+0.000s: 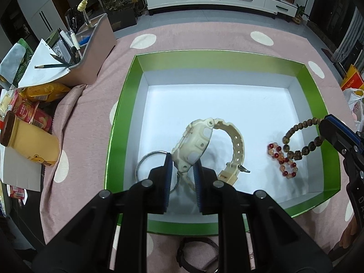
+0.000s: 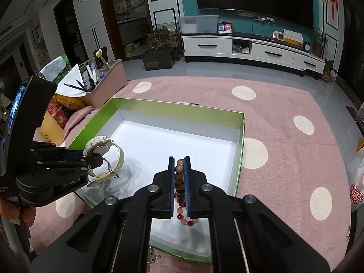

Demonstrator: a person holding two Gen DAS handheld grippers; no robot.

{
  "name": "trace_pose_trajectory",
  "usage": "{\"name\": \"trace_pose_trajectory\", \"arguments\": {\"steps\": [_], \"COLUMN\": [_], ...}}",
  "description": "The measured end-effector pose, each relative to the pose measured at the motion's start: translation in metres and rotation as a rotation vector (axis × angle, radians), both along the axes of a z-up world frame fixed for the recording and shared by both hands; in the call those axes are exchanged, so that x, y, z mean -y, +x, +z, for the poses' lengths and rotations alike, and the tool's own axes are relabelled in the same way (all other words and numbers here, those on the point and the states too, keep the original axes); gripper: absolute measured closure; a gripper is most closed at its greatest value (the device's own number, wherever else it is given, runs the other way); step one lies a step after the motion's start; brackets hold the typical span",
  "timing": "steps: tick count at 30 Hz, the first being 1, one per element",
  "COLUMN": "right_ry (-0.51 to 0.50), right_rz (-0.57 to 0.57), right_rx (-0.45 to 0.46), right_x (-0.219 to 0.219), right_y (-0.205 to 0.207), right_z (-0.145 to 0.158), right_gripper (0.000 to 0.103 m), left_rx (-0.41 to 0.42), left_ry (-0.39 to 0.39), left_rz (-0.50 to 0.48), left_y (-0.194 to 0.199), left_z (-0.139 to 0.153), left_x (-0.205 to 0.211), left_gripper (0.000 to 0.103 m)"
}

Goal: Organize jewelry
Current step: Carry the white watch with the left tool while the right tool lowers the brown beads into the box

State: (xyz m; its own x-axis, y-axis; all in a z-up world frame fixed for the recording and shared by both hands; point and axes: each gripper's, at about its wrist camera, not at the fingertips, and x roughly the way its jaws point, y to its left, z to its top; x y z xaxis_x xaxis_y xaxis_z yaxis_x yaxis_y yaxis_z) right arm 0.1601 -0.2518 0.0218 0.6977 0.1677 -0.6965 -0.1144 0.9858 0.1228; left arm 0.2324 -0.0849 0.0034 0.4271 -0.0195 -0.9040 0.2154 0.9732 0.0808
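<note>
Left wrist view: the cream plastic watch is pinched by the left gripper over the green box. A thin ring and red beads are already inside.

Right wrist view: round brown wooden beads are squeezed by the right gripper. About 2 pieces seem left.
</note>
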Motion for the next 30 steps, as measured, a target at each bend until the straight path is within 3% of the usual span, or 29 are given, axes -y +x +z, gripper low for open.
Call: {"name": "trace_pose_trajectory", "arguments": {"steps": [30], "right_ry": [-0.015], "right_rz": [-0.001], "right_rx": [-0.023], "right_x": [-0.006], "right_y": [0.015], "right_z": [-0.014], "right_gripper": [0.096], "left_rx": [-0.014], "left_ry": [0.038], "left_rz": [-0.015], "left_y": [0.015], "left_z": [-0.015], "left_x": [0.01], "left_gripper": [0.085]}}
